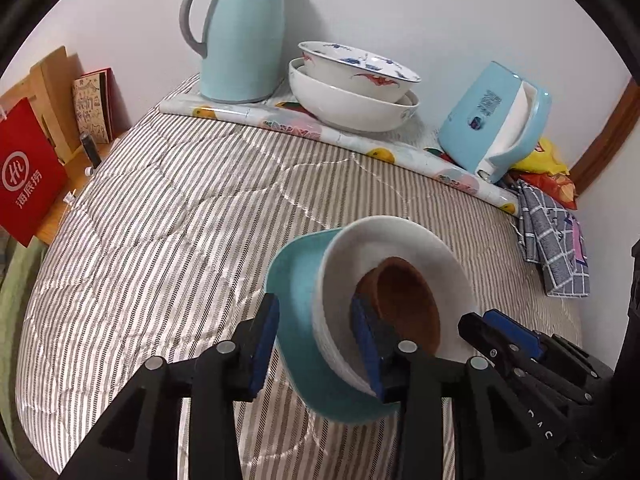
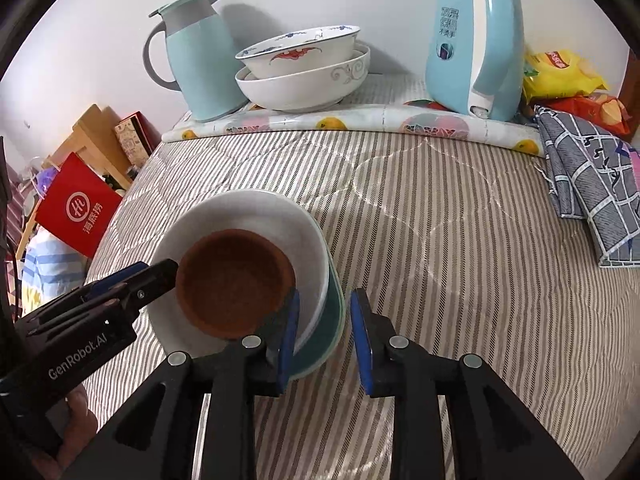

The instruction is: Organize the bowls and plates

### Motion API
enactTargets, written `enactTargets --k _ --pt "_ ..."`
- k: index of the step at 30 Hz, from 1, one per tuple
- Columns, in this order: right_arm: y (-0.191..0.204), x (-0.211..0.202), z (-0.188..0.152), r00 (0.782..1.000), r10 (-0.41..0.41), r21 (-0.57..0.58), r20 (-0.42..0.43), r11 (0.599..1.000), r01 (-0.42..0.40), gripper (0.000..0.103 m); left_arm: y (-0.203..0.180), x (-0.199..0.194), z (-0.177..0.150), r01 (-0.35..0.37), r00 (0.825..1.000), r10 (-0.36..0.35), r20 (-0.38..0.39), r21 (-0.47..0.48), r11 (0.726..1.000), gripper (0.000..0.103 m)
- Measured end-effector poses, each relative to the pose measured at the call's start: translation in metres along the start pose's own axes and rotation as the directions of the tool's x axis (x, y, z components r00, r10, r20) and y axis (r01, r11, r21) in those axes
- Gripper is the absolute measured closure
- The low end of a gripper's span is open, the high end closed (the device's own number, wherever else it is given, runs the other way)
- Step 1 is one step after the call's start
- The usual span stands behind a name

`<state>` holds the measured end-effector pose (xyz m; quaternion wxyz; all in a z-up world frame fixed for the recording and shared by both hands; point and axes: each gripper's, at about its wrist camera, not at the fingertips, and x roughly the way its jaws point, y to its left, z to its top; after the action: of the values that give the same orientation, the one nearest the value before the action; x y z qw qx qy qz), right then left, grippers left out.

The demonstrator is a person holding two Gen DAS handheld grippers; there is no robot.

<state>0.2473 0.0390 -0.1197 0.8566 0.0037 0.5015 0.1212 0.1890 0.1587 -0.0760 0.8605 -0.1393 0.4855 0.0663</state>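
A stack sits on the striped bedcover: a teal plate [image 1: 294, 280] at the bottom, a white bowl [image 1: 404, 236] on it and a small brown bowl [image 1: 408, 304] inside. My left gripper [image 1: 316, 336] straddles the stack's rim, jaws apart, one finger outside the teal plate and one inside the white bowl. My right gripper [image 2: 325, 330] straddles the opposite rim of the teal plate [image 2: 326, 328] and white bowl [image 2: 248, 212], jaws apart around the rim. The brown bowl [image 2: 234, 280] shows there too. Two nested white bowls [image 1: 352, 88] stand at the back.
At the back, on a fruit-print mat [image 2: 360, 122], stand a light-blue thermos jug [image 2: 196, 56] and a blue kettle [image 2: 476, 40]. Snack bags [image 2: 560, 76] and a checked cloth [image 2: 592, 184] lie at the right. A red bag [image 2: 78, 208] and boxes stand off the left edge.
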Motion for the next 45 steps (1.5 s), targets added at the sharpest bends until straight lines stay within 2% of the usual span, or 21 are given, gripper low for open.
enactTargets --k 6,8,15,18,21,24,28,31,33,37,40,45 --pt "-0.001 -0.024 -0.011 1.000 -0.013 -0.006 0.027 1.000 0.013 0.059 -0.004 -0.019 -0.009 0.015 1.000 -0.015 0.021 0.000 1.000 0.062" --pt "-0.001 -0.035 -0.016 0.999 -0.029 -0.009 0.043 1.000 0.030 0.054 -0.007 -0.026 -0.013 0.025 0.999 -0.025 0.026 0.007 1.000 0.058" --pt "-0.007 -0.077 -0.036 0.987 -0.122 -0.004 0.105 0.992 0.123 0.043 -0.026 -0.057 -0.031 0.047 0.996 -0.050 0.068 0.045 0.998 0.055" --pt "-0.015 -0.096 -0.047 0.982 -0.140 0.017 0.127 0.990 0.139 0.043 -0.036 -0.073 -0.041 0.030 0.994 -0.036 0.104 0.062 0.998 0.043" --pt "-0.022 -0.115 -0.060 0.973 -0.179 0.033 0.147 0.984 0.176 0.043 -0.047 -0.089 -0.052 0.036 0.990 -0.047 0.129 0.087 0.996 0.040" --pt "-0.030 -0.131 -0.074 0.968 -0.191 0.057 0.161 0.981 0.184 0.043 -0.058 -0.104 -0.064 0.031 0.986 -0.048 0.158 0.110 0.993 0.028" --pt "-0.042 -0.153 -0.095 0.961 -0.208 0.101 0.184 0.976 0.192 0.041 -0.071 -0.122 -0.080 0.017 0.980 -0.045 0.195 0.143 0.990 0.025" --pt "-0.049 -0.169 -0.110 0.950 -0.232 0.127 0.209 0.970 0.209 0.023 -0.079 -0.134 -0.093 -0.008 0.974 -0.030 0.226 0.168 0.986 0.020" --pt "-0.052 -0.178 -0.118 0.944 -0.242 0.139 0.226 0.967 0.215 0.018 -0.082 -0.141 -0.101 -0.005 0.972 -0.036 0.233 0.172 0.985 0.016" --pt "-0.055 -0.196 -0.133 0.937 -0.242 0.147 0.251 0.966 0.211 0.009 -0.086 -0.153 -0.114 0.003 0.969 -0.046 0.242 0.176 0.984 0.015" --pt "-0.056 -0.207 -0.143 0.927 -0.263 0.150 0.269 0.962 0.229 0.007 -0.089 -0.161 -0.122 0.008 0.967 -0.055 0.249 0.184 0.983 0.015" --pt "-0.060 -0.219 -0.160 0.924 -0.265 0.166 0.275 0.960 0.226 0.007 -0.092 -0.173 -0.137 0.011 0.962 -0.063 0.265 0.193 0.981 0.015"
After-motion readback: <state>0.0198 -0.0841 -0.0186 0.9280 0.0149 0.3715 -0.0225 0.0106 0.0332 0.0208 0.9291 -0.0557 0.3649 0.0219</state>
